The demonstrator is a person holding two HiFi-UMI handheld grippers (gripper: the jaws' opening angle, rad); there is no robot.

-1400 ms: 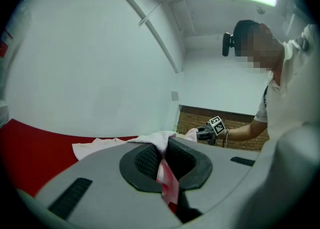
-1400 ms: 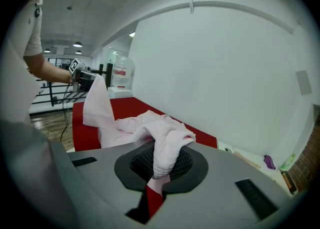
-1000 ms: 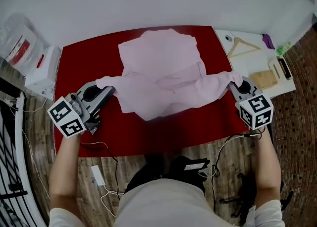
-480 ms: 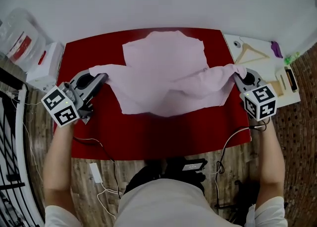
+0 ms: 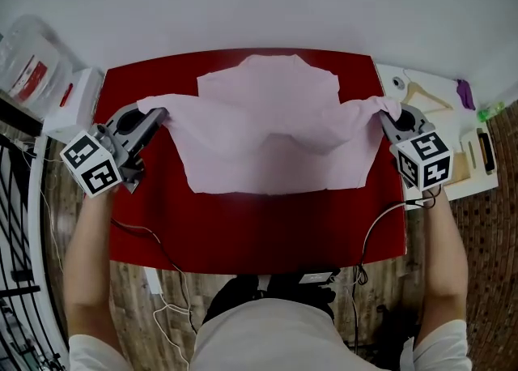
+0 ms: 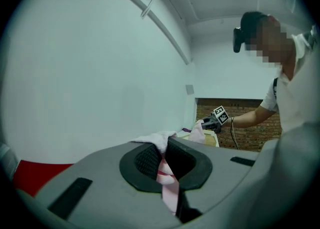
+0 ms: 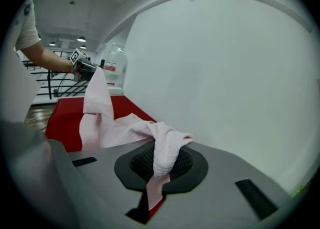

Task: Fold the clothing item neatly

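A pale pink shirt lies spread on the red table cover, stretched sideways between my two grippers. At the shirt's left corner, my left gripper is shut on pink cloth, which runs down between its jaws. My right gripper is shut on the shirt's right corner, and the fabric bunches over its pads. Each gripper view shows the other gripper holding the far end: the right gripper and the left gripper. The shirt's lower hem lies straight across the cover.
A white board at the right carries a wooden hanger, a purple item and small tools. A clear bag with red print and a white box sit at the left. Cables trail on the wooden floor below.
Both grippers have moved outward and toward the far side of the table, pulling the sleeves apart. The crumpled shirt is now spread wide and flatter.
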